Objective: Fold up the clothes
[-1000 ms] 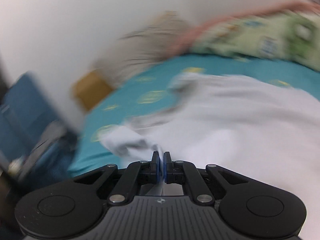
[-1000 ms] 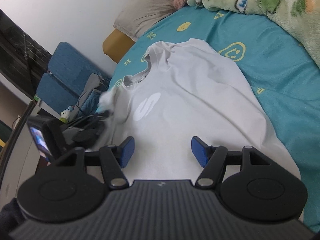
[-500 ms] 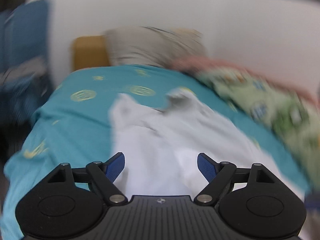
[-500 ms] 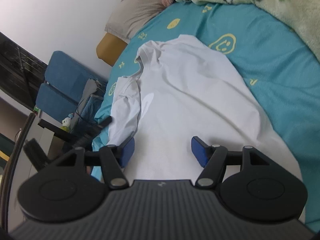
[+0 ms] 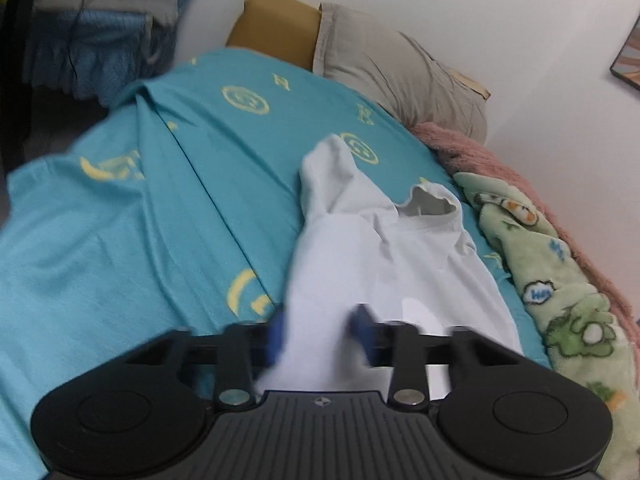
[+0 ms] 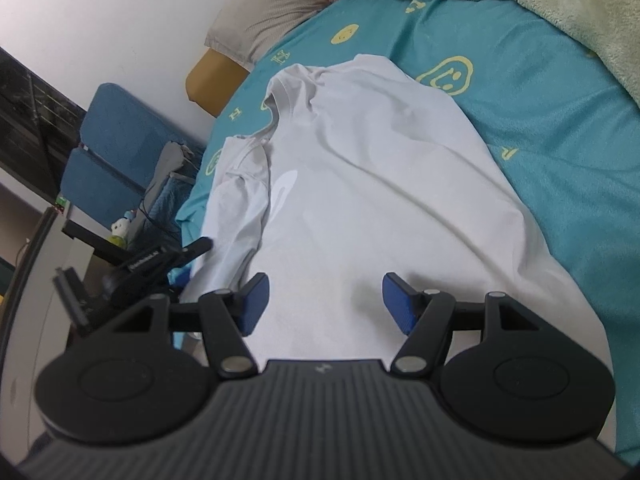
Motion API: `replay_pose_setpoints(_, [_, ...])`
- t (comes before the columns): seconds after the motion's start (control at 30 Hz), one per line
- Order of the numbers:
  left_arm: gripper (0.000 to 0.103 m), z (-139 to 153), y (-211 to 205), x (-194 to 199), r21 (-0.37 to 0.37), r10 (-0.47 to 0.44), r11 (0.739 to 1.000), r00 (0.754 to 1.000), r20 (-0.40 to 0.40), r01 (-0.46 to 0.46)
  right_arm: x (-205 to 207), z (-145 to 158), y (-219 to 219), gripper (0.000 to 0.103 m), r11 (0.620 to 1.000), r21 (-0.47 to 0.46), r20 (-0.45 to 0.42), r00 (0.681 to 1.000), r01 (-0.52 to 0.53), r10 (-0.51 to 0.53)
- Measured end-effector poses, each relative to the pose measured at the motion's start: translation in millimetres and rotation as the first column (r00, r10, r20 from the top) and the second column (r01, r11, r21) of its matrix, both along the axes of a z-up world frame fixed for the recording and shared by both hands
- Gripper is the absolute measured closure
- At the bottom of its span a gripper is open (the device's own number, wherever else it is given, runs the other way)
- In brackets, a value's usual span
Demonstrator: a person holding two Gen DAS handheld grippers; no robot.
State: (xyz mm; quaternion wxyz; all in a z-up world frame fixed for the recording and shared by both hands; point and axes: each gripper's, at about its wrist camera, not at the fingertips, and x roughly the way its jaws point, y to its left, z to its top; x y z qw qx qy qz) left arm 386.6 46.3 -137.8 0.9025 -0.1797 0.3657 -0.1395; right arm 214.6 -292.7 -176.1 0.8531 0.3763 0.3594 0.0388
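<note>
Lying on teal bedsheet (image 6: 540, 92), white T-shirt (image 6: 380, 200), sleeve folded in.

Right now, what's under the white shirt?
The shirt lies on the teal sheet, which shows all around it. Its left sleeve is folded onto the body. Whatever is beneath the fabric is hidden.

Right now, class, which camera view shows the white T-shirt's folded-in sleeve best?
The right wrist view: the sleeve lies sharp and unobstructed, folded over the white T-shirt. The left wrist view is motion-blurred, showing the same shirt from its side, the fold hard to make out.
</note>
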Motion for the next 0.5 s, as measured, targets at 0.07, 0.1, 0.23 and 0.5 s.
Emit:
replay_pose_setpoints(0.07, [0.093, 6.1, 7.5, -4.5, 0.009, 0.027, 1.0, 0.999, 0.04, -0.027, -0.3, 1.5, 2.4, 0.037, 1.0, -0.013, 0.006, 1.0, -0.006, 0.006])
replay_pose_setpoints(0.1, [0.094, 9.3, 11.8, -6.3, 0.007, 0.044, 0.999, 0.998, 0.051, -0.044, -0.4, 2.4, 3.8, 0.037, 1.0, -0.02, 0.01, 1.0, -0.009, 0.009])
replay_pose_setpoints(0.23, [0.098, 23.6, 31.1, -11.9, 0.026, 0.082, 0.996, 0.994, 0.067, -0.084, -1.5, 3.3, 6.8, 0.037, 0.999, -0.037, 0.011, 1.0, -0.015, 0.016])
replay_pose_setpoints(0.5, [0.048, 4.0, 46.8, -10.4, -0.106, -0.001, 0.994, 0.993, -0.12, -0.012, 0.9, 0.5, 8.8, 0.037, 0.999, -0.041, -0.001, 1.0, -0.018, 0.018])
